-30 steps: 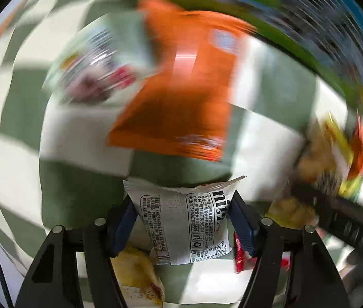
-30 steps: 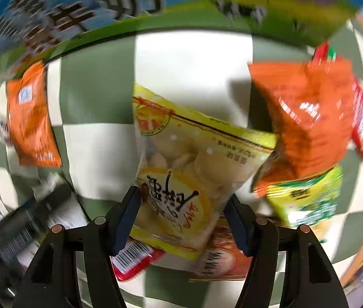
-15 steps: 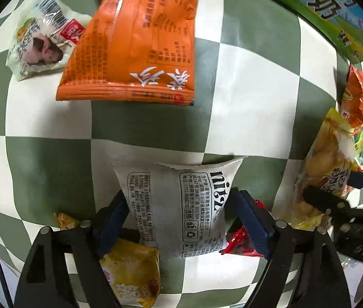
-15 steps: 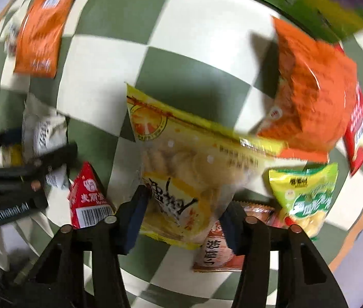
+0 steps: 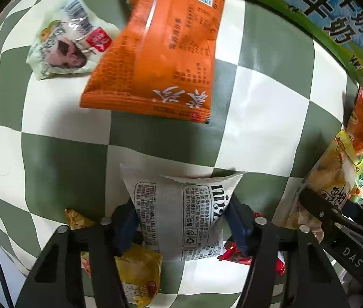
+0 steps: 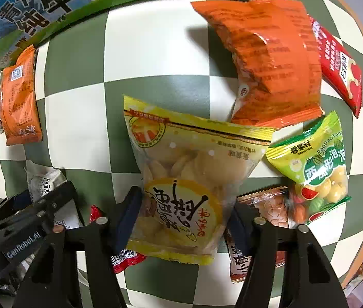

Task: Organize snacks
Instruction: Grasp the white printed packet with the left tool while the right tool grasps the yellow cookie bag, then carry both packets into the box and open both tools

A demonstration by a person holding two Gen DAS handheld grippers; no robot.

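Both claws just squeezed tighter: left claw point(image 5: 181, 220) grips the grey foil packet point(image 5: 181, 213), right claw point(image 6: 181, 213) the yellow see-through crisps bag point(image 6: 186, 179), so both look ready to lift.

Likely a home table: green-and-white checked cloth point(image 5: 60, 159), scattered snack packets point(image 5: 155, 51), milk carton point(image 6: 53, 7).

A green-and-white checked cloth point(image 5: 60, 154) beside a milk carton point(image 6: 53, 7).

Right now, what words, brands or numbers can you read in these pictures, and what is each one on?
"DAS": right tongs' black body.
"GenRobot.AI": left tongs' black body.
"PaoPaoTang": green candy bag.
Large Chinese characters: milk carton, yellow chip bag, orange packets.
Fine print on grey pouch: too small.
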